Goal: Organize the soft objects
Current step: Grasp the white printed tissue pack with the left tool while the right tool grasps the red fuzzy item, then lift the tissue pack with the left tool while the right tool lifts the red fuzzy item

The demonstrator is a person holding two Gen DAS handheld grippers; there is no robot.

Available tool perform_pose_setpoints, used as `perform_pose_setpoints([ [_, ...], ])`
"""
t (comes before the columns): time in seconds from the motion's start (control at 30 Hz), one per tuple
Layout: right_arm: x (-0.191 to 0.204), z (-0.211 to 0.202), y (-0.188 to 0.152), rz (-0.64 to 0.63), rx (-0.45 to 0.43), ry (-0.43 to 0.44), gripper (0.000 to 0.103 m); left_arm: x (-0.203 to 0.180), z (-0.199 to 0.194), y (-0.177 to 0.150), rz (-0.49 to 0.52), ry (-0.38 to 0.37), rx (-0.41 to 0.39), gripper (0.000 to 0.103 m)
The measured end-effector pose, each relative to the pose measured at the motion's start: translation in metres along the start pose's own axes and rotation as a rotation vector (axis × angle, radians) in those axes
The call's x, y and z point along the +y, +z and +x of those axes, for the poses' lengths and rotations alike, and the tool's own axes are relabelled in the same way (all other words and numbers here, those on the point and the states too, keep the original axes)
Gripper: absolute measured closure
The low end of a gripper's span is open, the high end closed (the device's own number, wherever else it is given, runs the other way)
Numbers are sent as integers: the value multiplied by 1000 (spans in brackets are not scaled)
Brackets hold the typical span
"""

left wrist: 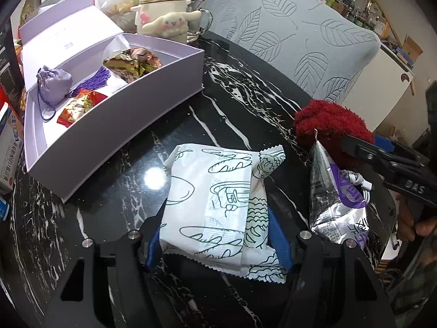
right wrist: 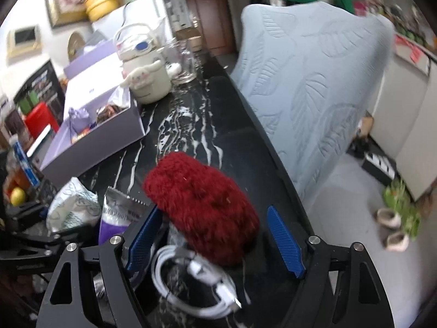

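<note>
Left gripper (left wrist: 218,235): we pinch a white snack packet (left wrist: 218,205). Right gripper (right wrist: 215,240): spread around a red fuzzy pouch (right wrist: 202,205).

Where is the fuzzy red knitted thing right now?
The red knitted piece lies on the black marble table, between the right gripper's open jaws, beside the silver-purple packet.
</note>
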State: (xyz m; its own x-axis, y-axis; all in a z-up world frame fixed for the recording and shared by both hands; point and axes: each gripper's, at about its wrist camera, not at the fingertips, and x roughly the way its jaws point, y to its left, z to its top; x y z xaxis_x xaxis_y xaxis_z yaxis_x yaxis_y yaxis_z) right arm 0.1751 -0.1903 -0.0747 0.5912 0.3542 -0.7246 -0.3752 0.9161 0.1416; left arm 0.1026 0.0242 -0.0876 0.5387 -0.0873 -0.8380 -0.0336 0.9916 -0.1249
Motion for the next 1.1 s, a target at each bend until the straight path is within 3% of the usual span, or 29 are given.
perform_pose_setpoints([
  [0.1,6,14,4,-46,23,24,24,4,-2,1,-9,-2,-2,38],
  [0.13,6,18,4,-46,33,21,37,5,-2,1,-12,-2,-3,38],
  [0.17,6,21,3,-44,39,13,56,6,-2,1,-13,-1,-4,38],
  [0.2,5,23,1,-37,47,-2,63,7,-3,2,-13,1,-6,38],
  [0.27,3,21,-1,-30,36,3,68,9,-4,2,-15,2,-10,38],
  [0.4,-2,9,-3,1,16,7,69,8,-9,4,-13,-3,-24,38],
  [0.53,-3,-4,-8,38,0,19,69,2,-18,4,3,-9,-45,53],
  [0.73,3,-20,-12,58,-25,32,69,-2,-16,-1,29,6,-30,53],
  [0.8,5,-24,-14,61,-28,31,69,1,-14,-2,6,-6,-26,50],
  [0.83,5,-26,-15,66,-28,32,69,2,-12,-2,-2,-10,-16,40],
  [0.87,6,-28,-16,70,-29,33,69,3,-5,-1,-9,-9,25,24],
  [0.9,6,-31,-17,73,-33,34,69,4,1,0,-12,0,59,20],
  [0.93,7,-32,-18,74,-35,33,69,4,8,0,-16,12,91,18],
  [1.0,7,-35,-20,74,-39,26,69,-3,9,-1,39,68,50,18],
  [1.1,8,-37,-21,73,-42,10,69,-7,11,-4,52,52,18,18],
])
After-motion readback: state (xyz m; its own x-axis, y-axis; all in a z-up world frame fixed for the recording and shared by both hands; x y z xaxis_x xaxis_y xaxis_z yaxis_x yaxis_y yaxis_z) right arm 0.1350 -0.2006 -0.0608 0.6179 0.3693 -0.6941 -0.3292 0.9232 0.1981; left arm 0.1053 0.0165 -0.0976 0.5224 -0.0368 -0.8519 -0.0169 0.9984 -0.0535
